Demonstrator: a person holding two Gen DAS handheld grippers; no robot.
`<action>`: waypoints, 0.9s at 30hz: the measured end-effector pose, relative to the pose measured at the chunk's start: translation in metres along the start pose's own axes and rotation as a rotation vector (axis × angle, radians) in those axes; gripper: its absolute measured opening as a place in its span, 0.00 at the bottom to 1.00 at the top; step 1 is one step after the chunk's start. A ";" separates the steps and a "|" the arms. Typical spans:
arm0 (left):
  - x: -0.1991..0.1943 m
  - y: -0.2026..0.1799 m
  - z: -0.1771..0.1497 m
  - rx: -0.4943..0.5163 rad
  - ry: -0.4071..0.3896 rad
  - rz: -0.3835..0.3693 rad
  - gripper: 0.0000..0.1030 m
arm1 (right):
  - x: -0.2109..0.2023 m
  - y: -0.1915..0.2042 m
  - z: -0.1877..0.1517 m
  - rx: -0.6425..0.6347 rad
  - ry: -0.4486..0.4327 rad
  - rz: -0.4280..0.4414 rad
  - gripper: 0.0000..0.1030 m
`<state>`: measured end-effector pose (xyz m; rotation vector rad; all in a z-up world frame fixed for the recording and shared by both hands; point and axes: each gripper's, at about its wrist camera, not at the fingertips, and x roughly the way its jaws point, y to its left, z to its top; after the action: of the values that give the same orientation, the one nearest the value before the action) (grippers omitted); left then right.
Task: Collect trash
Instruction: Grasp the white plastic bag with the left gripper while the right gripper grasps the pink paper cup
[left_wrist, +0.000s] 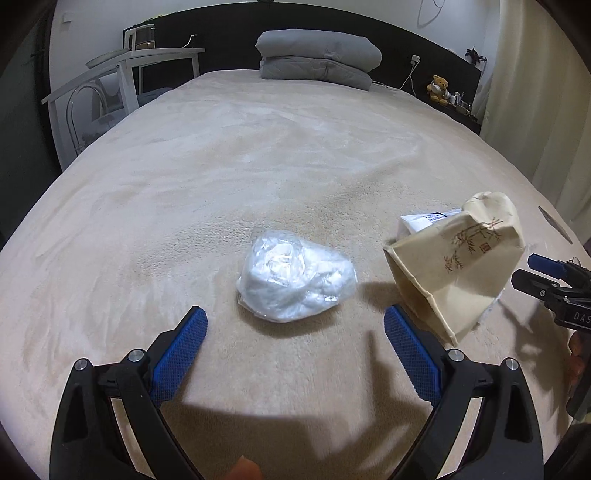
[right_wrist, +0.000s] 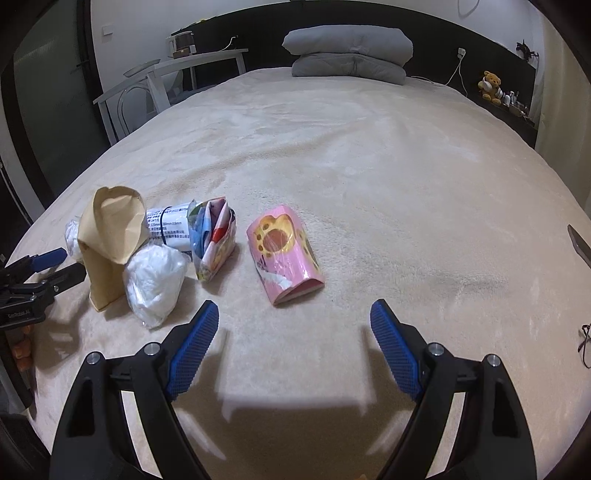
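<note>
On the beige bed (left_wrist: 258, 166), a crumpled plastic bag (left_wrist: 295, 277) lies just ahead of the left gripper (left_wrist: 295, 325), centred between its spread, empty jaws. The right gripper (right_wrist: 293, 325), likewise spread and empty, faces a pink wrapper (right_wrist: 284, 251), probably trash too.

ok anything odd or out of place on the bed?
Only the litter itself: a crumpled plastic bag, a dented paper bag standing upright, an open snack packet and a pink wrapper lying on the blanket. Nothing spilled.
</note>
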<state>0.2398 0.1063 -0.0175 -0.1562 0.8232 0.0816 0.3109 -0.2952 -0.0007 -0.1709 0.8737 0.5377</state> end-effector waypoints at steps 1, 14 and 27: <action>0.003 0.000 0.002 -0.002 0.003 0.000 0.92 | 0.004 -0.001 0.002 0.003 0.003 0.003 0.81; 0.025 -0.002 0.014 0.038 0.027 0.054 0.76 | 0.033 -0.012 0.018 0.021 0.034 0.014 0.81; 0.013 -0.005 0.015 0.061 -0.051 0.088 0.53 | 0.029 0.000 0.022 -0.051 -0.020 -0.019 0.45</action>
<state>0.2603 0.1043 -0.0166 -0.0600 0.7808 0.1427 0.3409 -0.2759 -0.0092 -0.2199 0.8389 0.5431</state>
